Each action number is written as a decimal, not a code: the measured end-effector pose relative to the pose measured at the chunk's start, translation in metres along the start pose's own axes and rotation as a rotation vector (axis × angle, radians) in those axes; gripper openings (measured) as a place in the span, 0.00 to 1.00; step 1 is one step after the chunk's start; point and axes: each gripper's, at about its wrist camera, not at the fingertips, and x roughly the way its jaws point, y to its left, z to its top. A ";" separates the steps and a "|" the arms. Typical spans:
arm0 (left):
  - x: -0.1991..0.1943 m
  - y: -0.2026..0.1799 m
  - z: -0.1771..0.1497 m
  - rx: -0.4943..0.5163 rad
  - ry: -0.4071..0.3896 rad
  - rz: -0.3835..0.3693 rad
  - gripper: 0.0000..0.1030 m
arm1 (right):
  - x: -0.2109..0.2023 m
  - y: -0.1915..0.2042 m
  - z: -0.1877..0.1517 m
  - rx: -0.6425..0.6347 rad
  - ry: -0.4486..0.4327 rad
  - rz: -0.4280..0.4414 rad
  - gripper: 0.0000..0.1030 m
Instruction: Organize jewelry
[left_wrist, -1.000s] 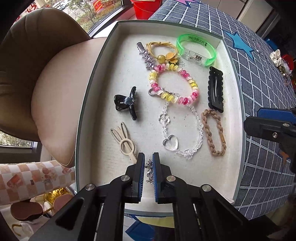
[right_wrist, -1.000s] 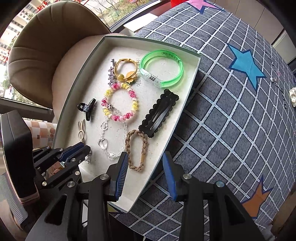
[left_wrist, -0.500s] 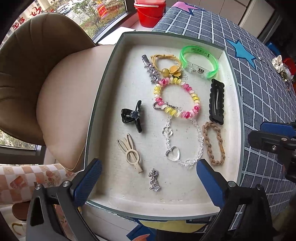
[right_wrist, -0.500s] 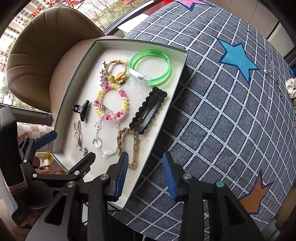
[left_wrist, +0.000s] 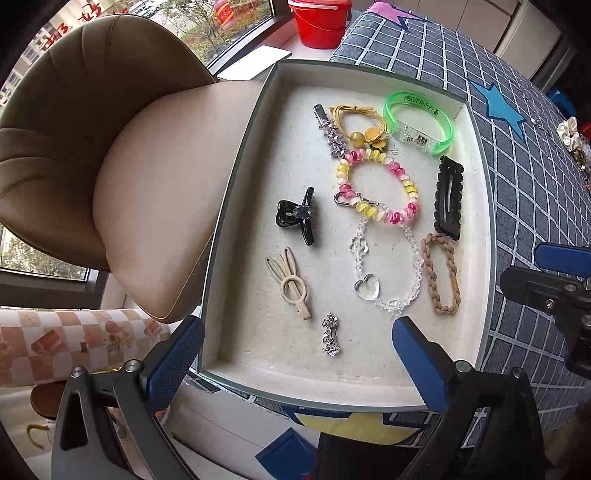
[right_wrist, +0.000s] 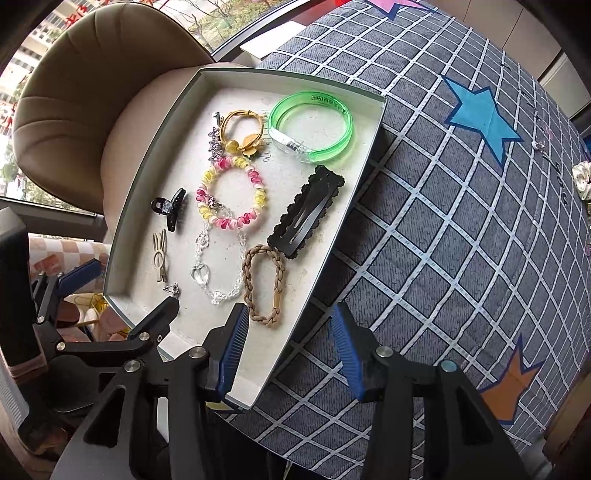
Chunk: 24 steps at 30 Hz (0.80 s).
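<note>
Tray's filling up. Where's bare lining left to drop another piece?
Bare patches in the tray: the left strip beside the black claw clip and rabbit clip, the far-left corner, and the near edge past the silver charm. Crowded: the centre and right, from green bangle to braided tie.

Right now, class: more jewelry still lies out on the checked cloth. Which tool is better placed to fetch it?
Right. The right tool is open over the checked cloth, nearer the loose pieces. The left tool is open over the tray's opposite side.

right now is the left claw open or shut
Open: the left claw has its blue pads wide apart, holding nothing, above the small silver charm in the tray.
</note>
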 end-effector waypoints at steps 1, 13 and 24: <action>-0.004 0.002 -0.001 -0.001 -0.005 -0.005 1.00 | -0.003 0.001 0.000 -0.005 -0.006 -0.002 0.58; -0.054 0.020 -0.010 -0.012 -0.039 -0.019 1.00 | -0.051 0.025 0.003 -0.120 -0.099 -0.087 0.82; -0.080 0.018 -0.015 -0.004 -0.043 -0.030 1.00 | -0.078 0.026 -0.004 -0.099 -0.129 -0.105 0.85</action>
